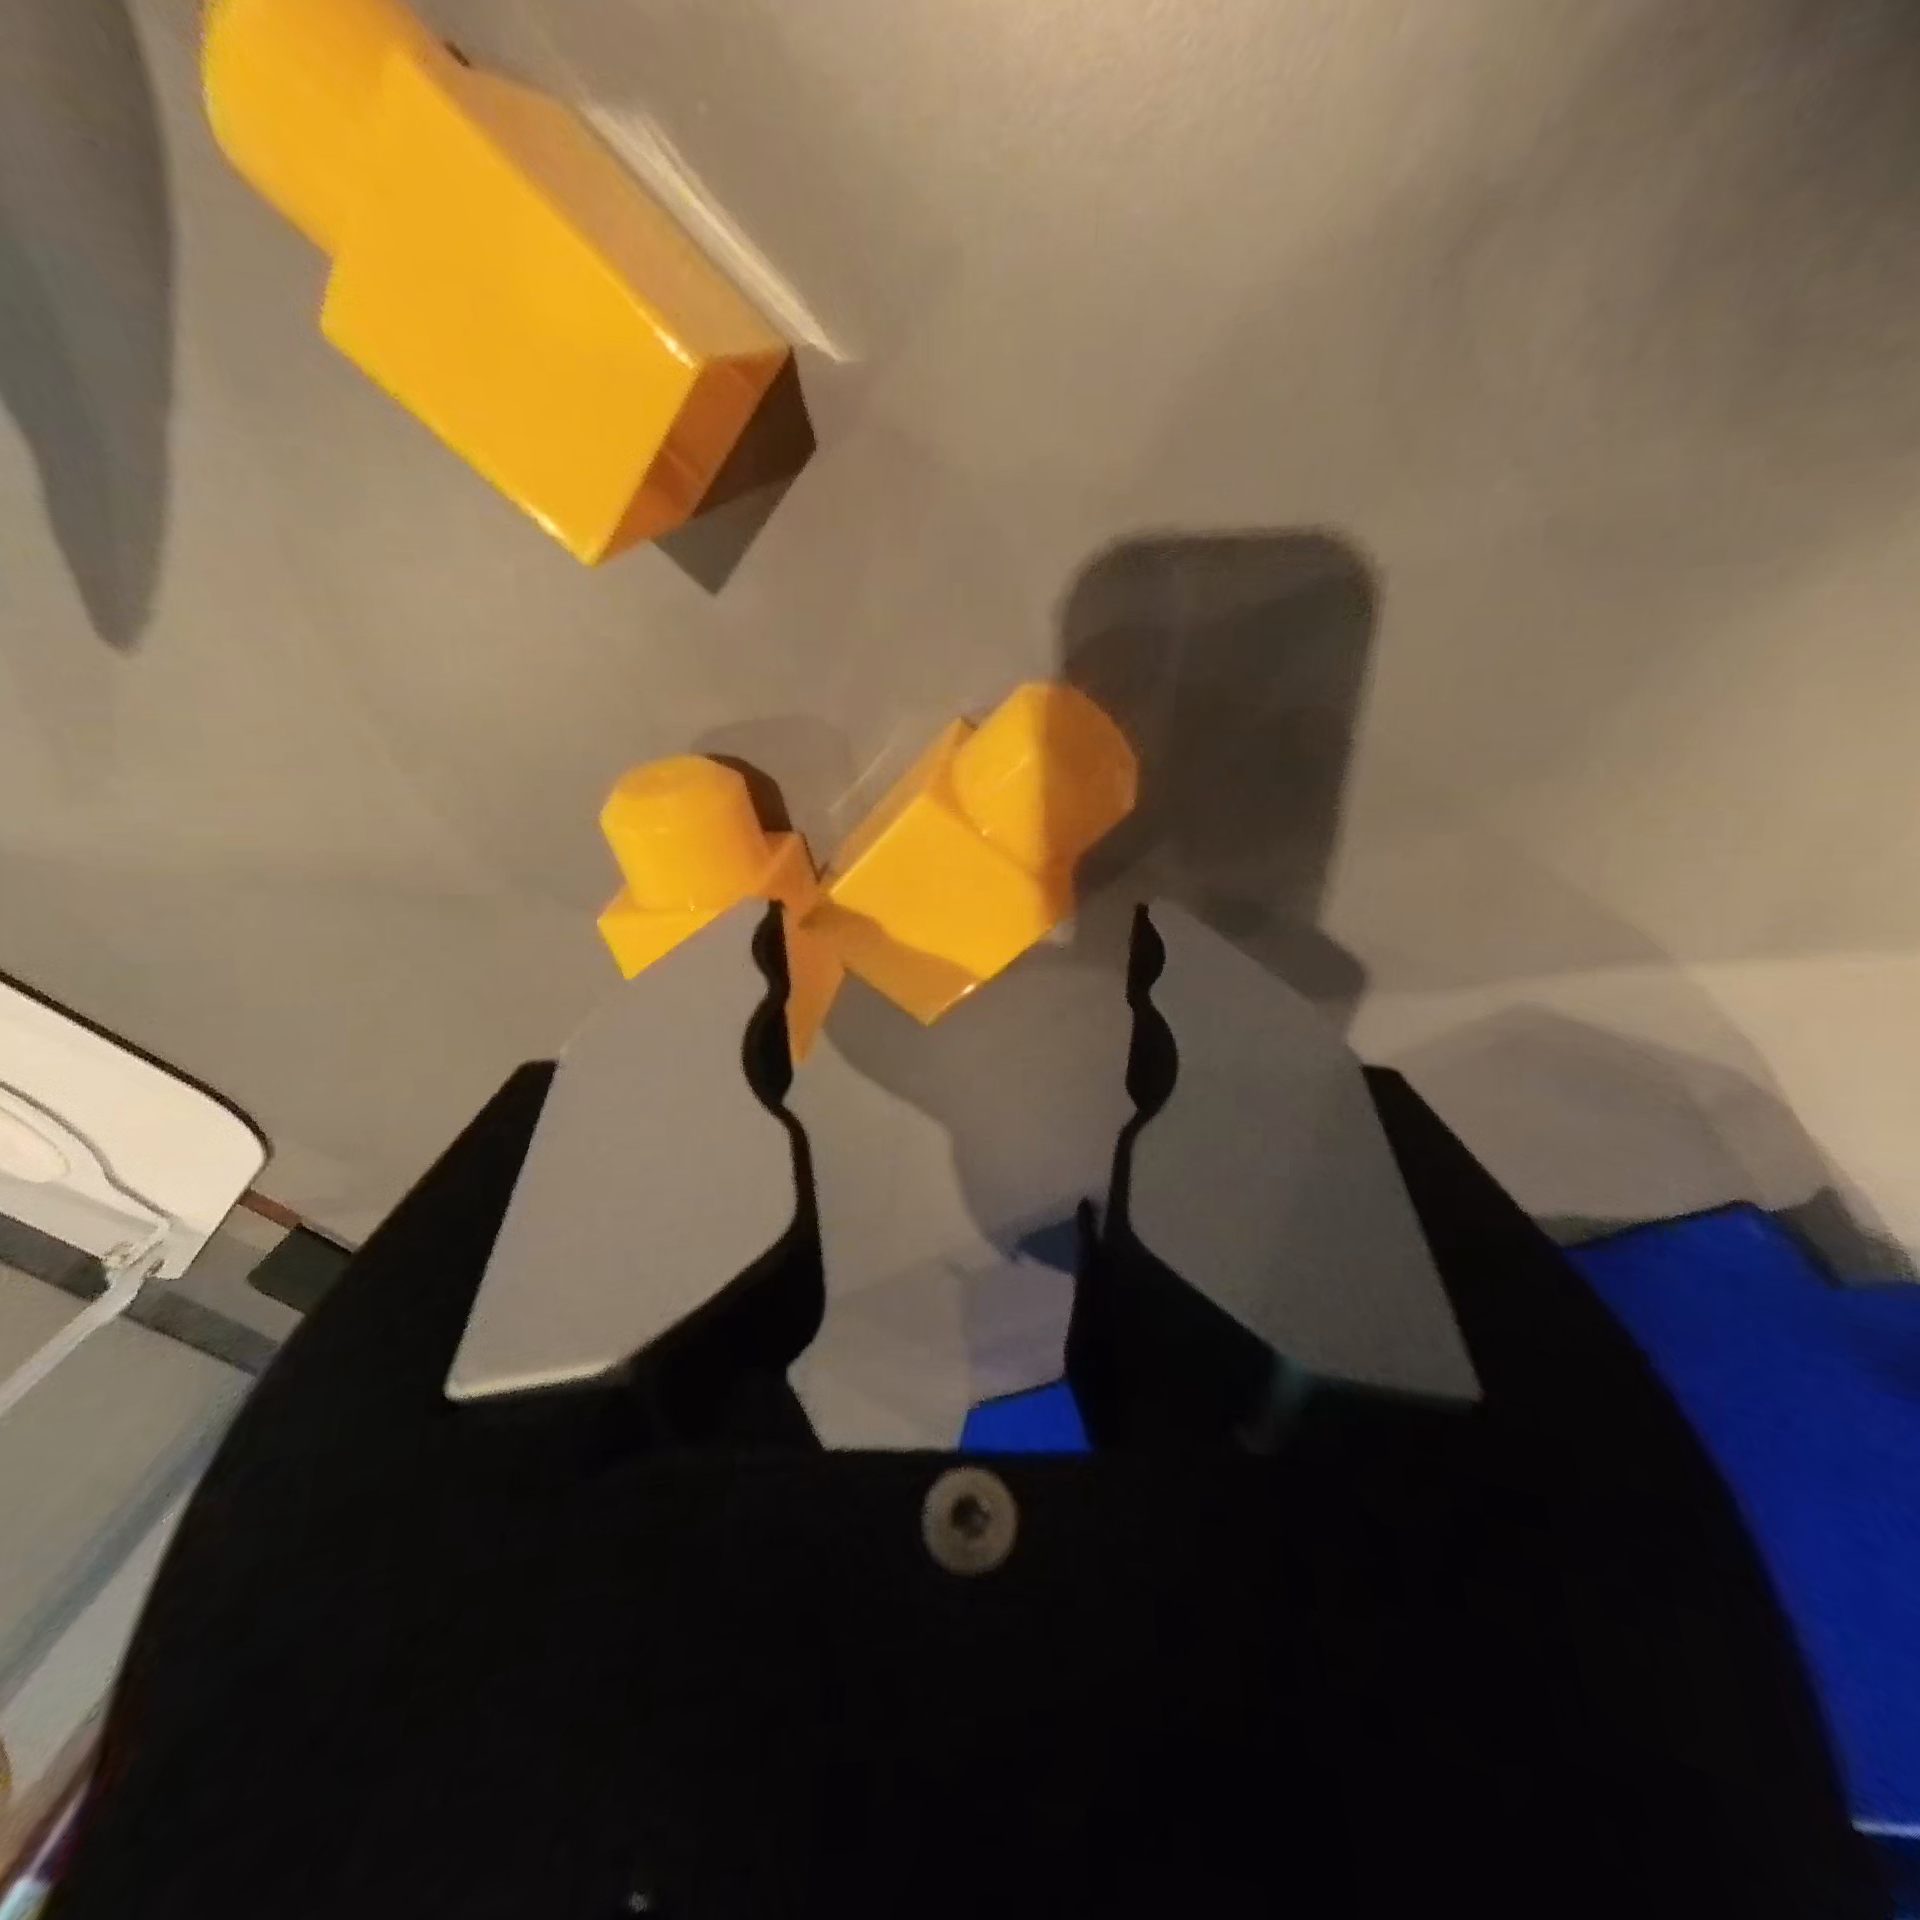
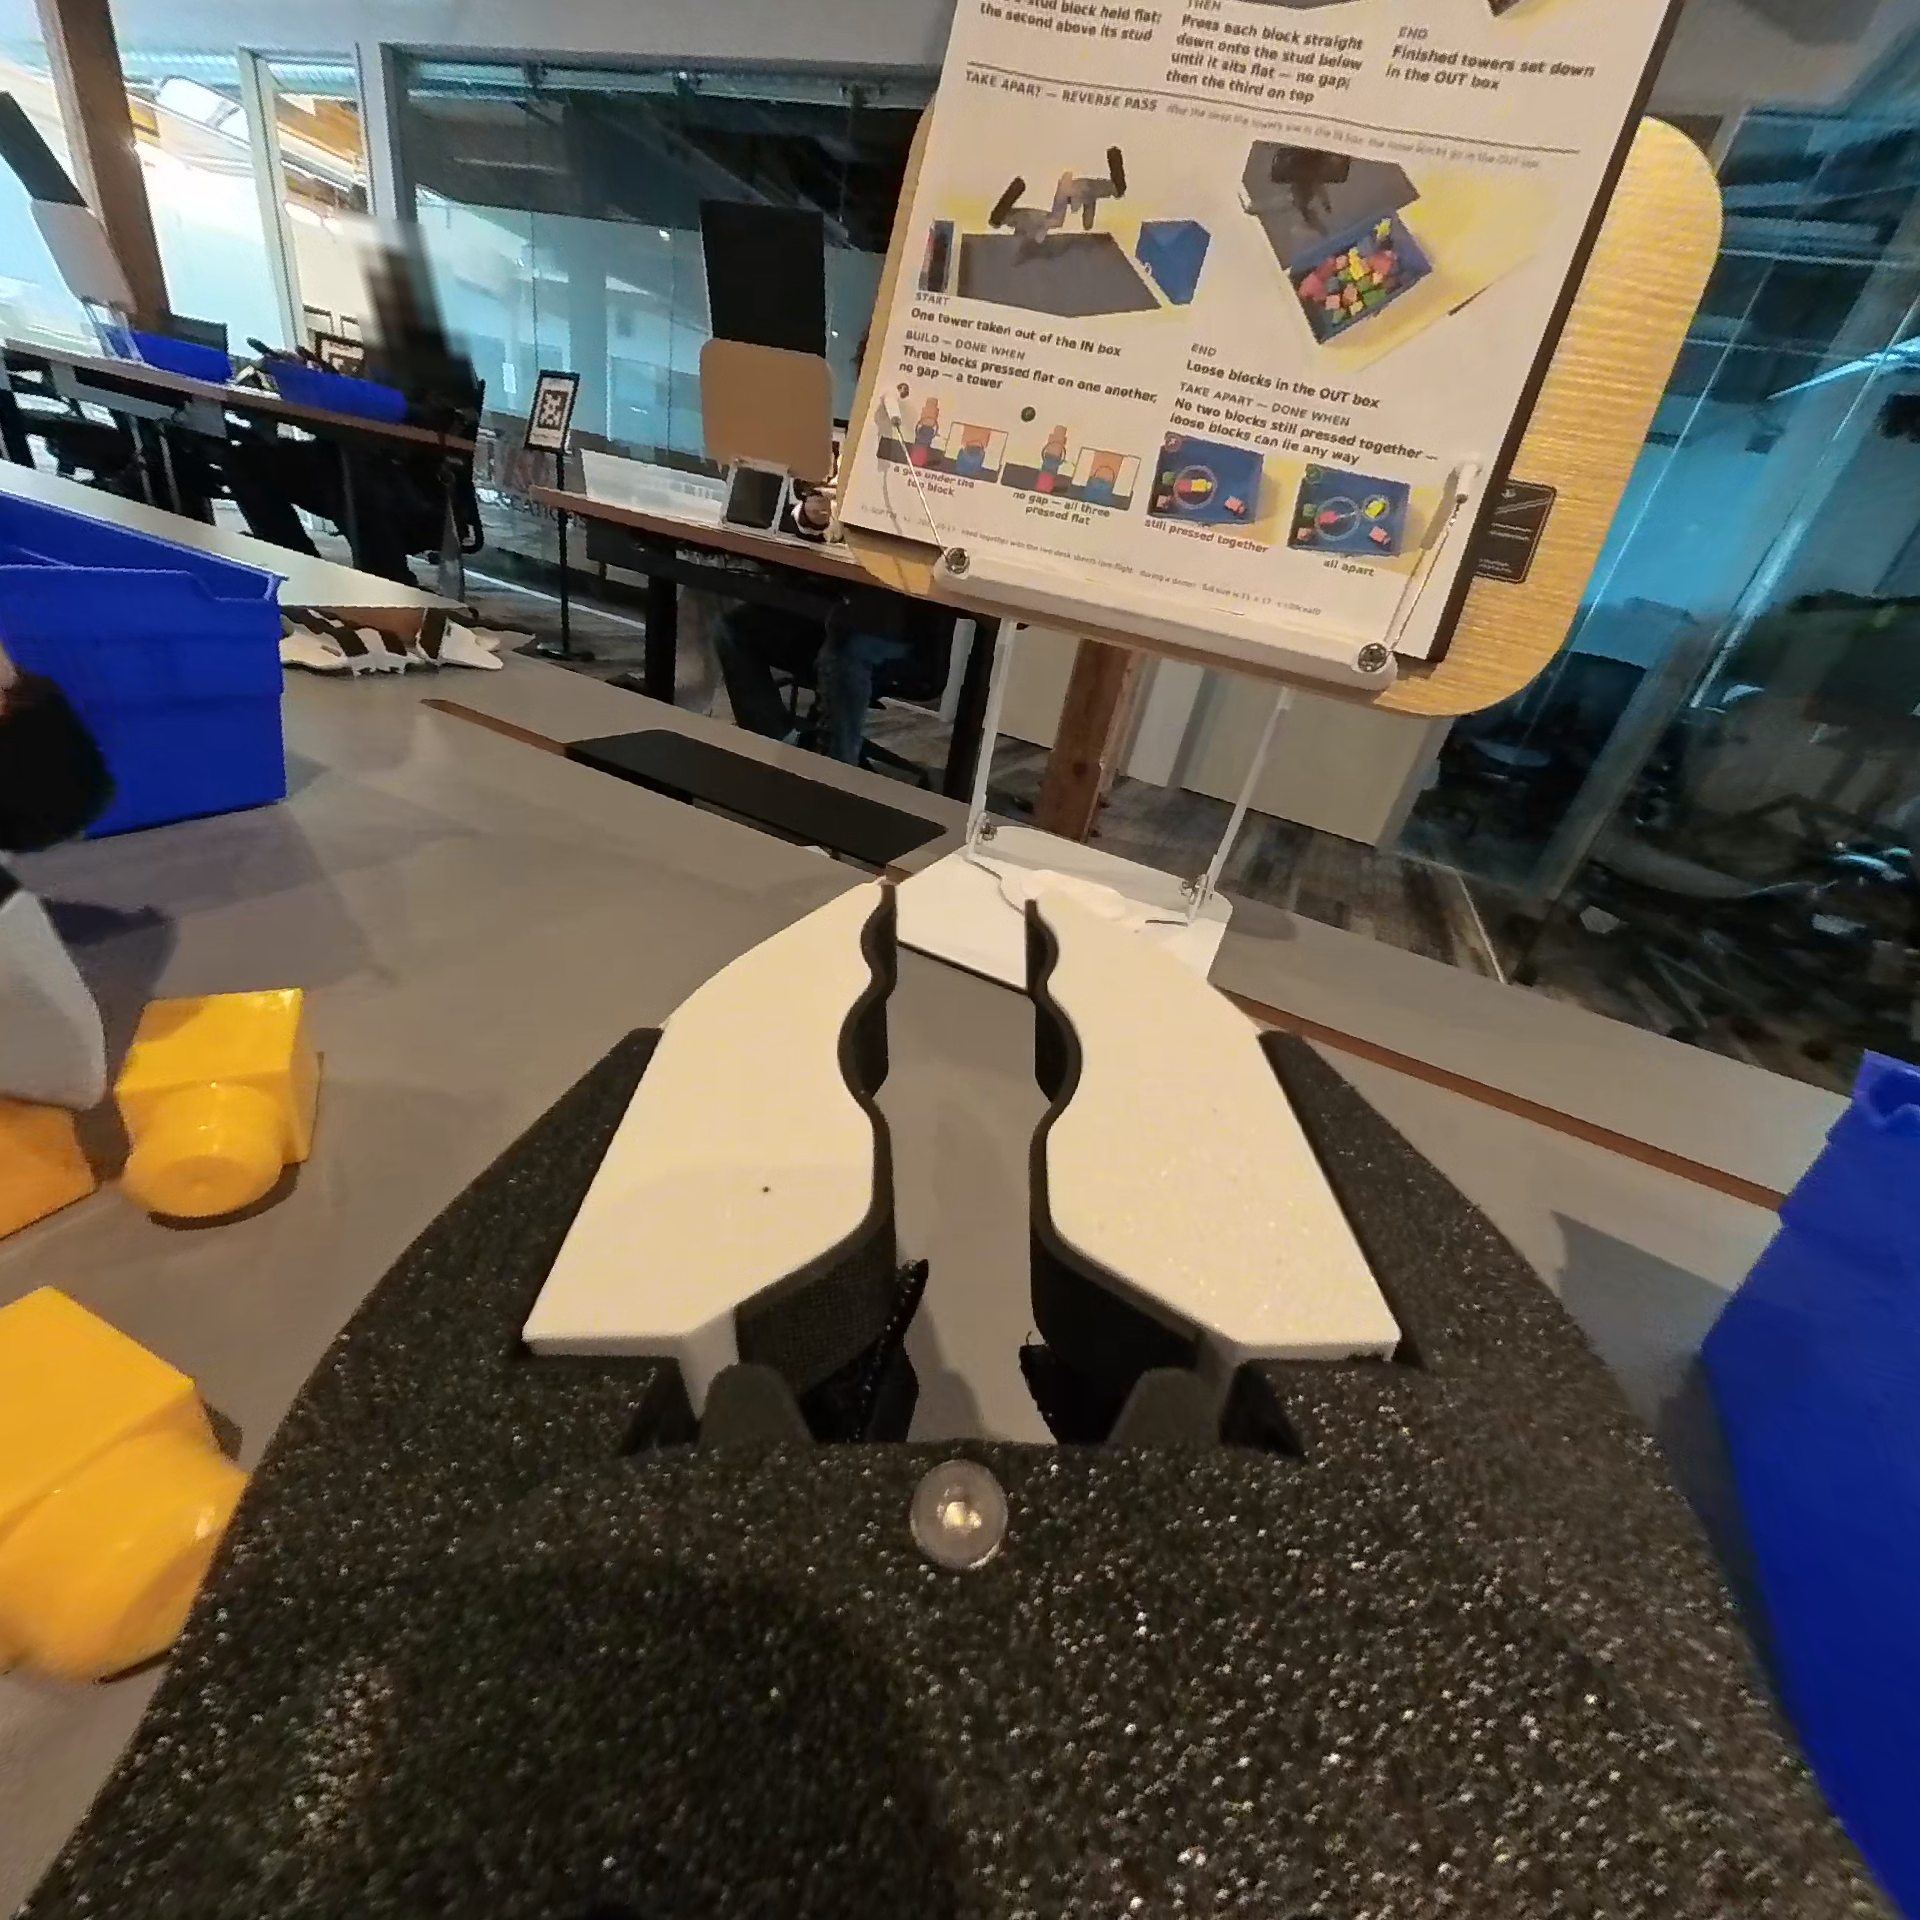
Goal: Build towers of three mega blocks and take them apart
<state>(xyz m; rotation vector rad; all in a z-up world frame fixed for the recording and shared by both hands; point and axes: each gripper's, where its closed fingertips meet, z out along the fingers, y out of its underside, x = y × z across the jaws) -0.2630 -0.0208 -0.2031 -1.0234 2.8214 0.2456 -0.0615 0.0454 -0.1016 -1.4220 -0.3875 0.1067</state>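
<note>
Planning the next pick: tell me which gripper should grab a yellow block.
Left. The left gripper points open at two small yellow blocks lying at its fingertips. The right gripper is open but aims at the sign stand, blocks off to its side.

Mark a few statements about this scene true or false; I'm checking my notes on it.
1. The blocks in view are all yellow. True.
2. The right gripper holds a block. False: it is open and empty.
3. The blocks form a tower. False: they lie loose on the table.
4. A blue bin stands on the table. True.
5. The left gripper is shut. False: its fingers are apart.
</note>
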